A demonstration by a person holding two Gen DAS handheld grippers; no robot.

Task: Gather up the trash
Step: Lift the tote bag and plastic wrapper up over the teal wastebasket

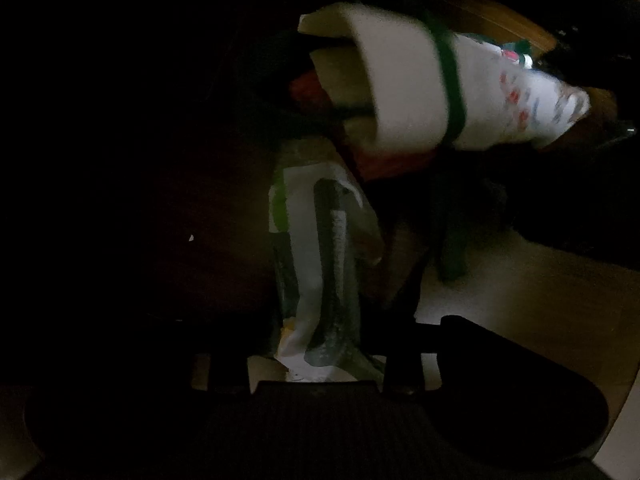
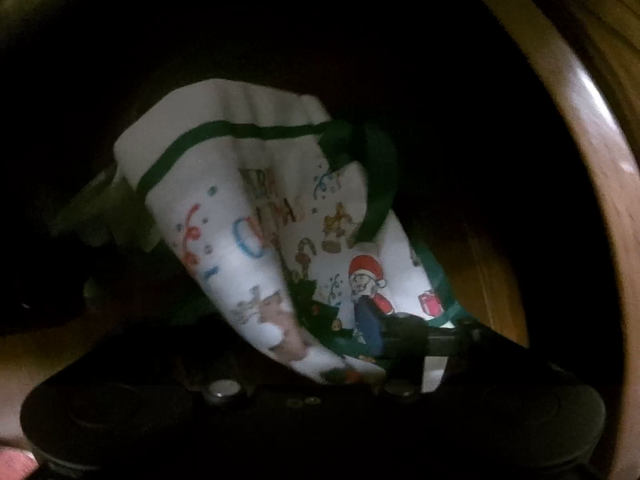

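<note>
1. The left claw (image 1: 320, 364) is clamping a crumpled wrapper (image 1: 316, 264) – pale plastic with a green patch on one side and a dark curved mark down its middle – and the wrapper is sticking out forward from between the fingers.
2. Ahead of the wrapper, in the left wrist view, a white bag (image 1: 436, 88) with a green band is lying on its side with its mouth turned toward the camera; flat pale pieces and something red (image 1: 310, 90) are showing inside that mouth, though the blur is hiding what they are.
3. The wrapper's far end is sitting near the bag's mouth, just below it; whether the two are touching I cannot tell.
4. The right claw (image 2: 394, 344) is gripping the same bag (image 2: 240, 216) by its lower edge, closed on the printed cloth near a Santa figure (image 2: 366, 280).
5. In the right wrist view the bag is hanging folded and bunched – white with colourful Christmas drawings, blue and red lettering, a green trim and a green handle (image 2: 380, 184) looping off its upper side.
6. A curved wooden edge (image 2: 592, 184) is running down the right side of that view, behind the bag.
7. Both views are showing very dark surroundings, and a pale floor (image 1: 532, 292) is showing to the right below the bag in the left wrist view.
</note>
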